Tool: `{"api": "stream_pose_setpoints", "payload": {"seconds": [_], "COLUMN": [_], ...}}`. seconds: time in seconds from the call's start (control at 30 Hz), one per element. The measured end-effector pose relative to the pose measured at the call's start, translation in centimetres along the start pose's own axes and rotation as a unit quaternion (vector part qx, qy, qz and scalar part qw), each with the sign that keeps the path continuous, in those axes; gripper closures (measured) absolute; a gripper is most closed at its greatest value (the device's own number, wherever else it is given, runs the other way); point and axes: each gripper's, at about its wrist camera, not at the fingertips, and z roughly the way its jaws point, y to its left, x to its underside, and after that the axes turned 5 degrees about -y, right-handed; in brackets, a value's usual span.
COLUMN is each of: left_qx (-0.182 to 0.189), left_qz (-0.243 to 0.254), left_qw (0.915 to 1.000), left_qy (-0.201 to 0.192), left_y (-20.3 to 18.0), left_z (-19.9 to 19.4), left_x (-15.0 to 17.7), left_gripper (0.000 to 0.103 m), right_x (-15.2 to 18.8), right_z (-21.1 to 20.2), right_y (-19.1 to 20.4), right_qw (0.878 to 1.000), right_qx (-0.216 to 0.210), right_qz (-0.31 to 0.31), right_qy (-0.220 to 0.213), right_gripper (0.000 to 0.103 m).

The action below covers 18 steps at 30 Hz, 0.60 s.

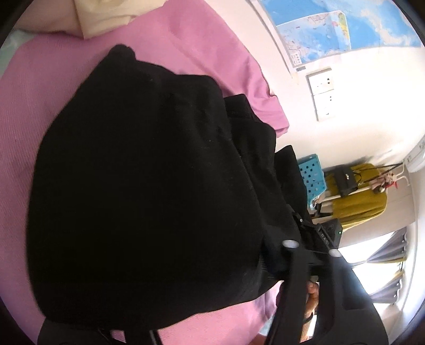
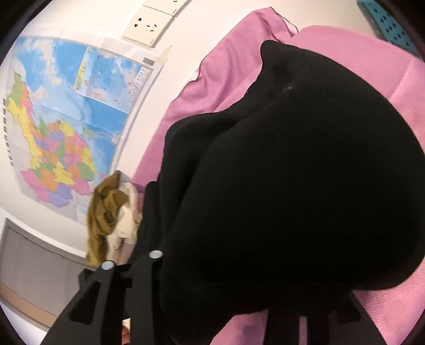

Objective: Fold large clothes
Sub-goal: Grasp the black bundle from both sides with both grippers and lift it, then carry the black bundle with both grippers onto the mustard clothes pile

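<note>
Pink bedding (image 1: 39,111) covers the bed beneath a black garment (image 1: 148,185), bunched into a thick mound at the centre. Seen by the left wrist camera, its long axis runs from a narrow end near the cream pillow (image 1: 101,18) toward the near corner. Bare sheet borders it on the far and outer sides; a white wall with a map (image 2: 61,127) and sockets (image 2: 148,24) closes off 1 side. Both tools grip the garment's near edge: the left gripper (image 1: 69,329) and the right gripper (image 2: 313,326) each stand narrowed, black cloth bunched between the fingers. A brown and white stuffed toy (image 2: 111,212) lies just beside the garment.
</note>
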Motion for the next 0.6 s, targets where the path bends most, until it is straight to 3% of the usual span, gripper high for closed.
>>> {"api": "stream_pose_setpoints", "payload": {"seconds": [0.2, 0.33, 0.6], "left_qx": [-0.004, 0.008, 0.024], "left_qz": [0.031, 0.056, 0.110], "left_qw": [0.9995, 0.9982, 0.9925], "left_qy": [-0.005, -0.020, -0.048], "left_y": [-1.5, -3.2, -7.2], "left_z": [-0.8, -2.2, -4.8], "left_x": [-0.5, -1.6, -4.1], "left_gripper": [0.069, 0.070, 0.071], "right_x": [-0.6, -1.3, -3.3], "right_z": [-1.0, -1.9, -3.2], "right_y": [2.4, 4.6, 9.5], "right_qw": [0.998, 0.996, 0.990], "right_qx": [-0.045, -0.073, -0.089], "right_qz": [-0.034, -0.055, -0.111], "right_qy": [-0.003, -0.007, -0.011], "right_gripper": [0.079, 0.080, 0.080]}}
